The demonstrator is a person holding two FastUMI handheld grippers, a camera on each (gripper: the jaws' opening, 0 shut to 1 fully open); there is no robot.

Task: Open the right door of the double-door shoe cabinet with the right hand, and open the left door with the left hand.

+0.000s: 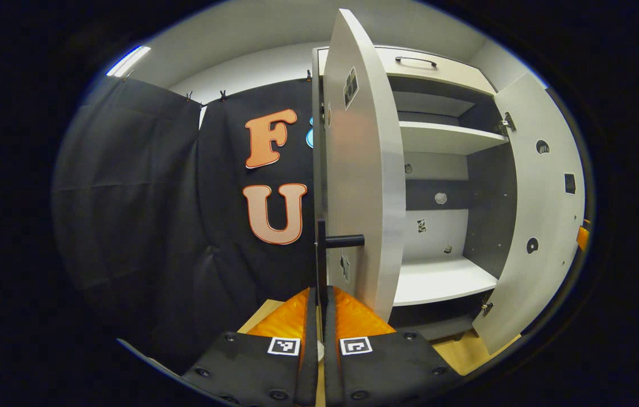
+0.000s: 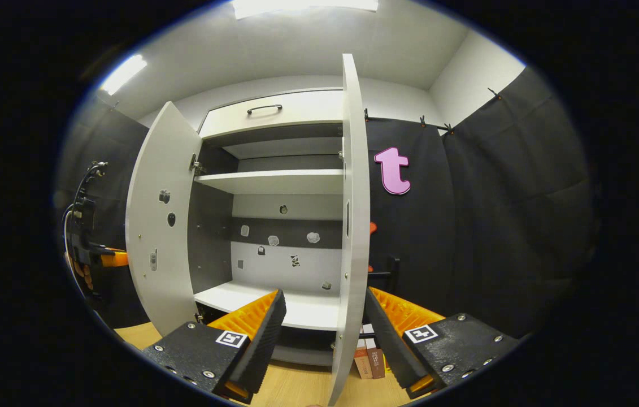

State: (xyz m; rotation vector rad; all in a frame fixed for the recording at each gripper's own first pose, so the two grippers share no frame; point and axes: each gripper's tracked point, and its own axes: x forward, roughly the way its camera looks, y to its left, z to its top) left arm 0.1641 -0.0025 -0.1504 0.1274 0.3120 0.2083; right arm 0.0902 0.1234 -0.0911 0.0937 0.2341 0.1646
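The left gripper [image 1: 320, 316] has its fingers pinched on the slim bar handle [image 1: 322, 265] of the left door [image 1: 361, 169]. The right gripper [image 2: 322, 316] stands wide apart astride the right door [image 2: 353, 198] edge, gripping nothing. Both panels look stiff, light and hinge-swung, best taken by the handles

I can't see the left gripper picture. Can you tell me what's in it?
The left gripper is shut on the dark handle of the cabinet's left door, which stands swung open. Past it are white shelves, and the right door is open too.

Left gripper [image 1: 320, 316], jaws clamped on the open left door's handle [image 1: 322, 254]; right door [image 1: 539, 209] ajar.
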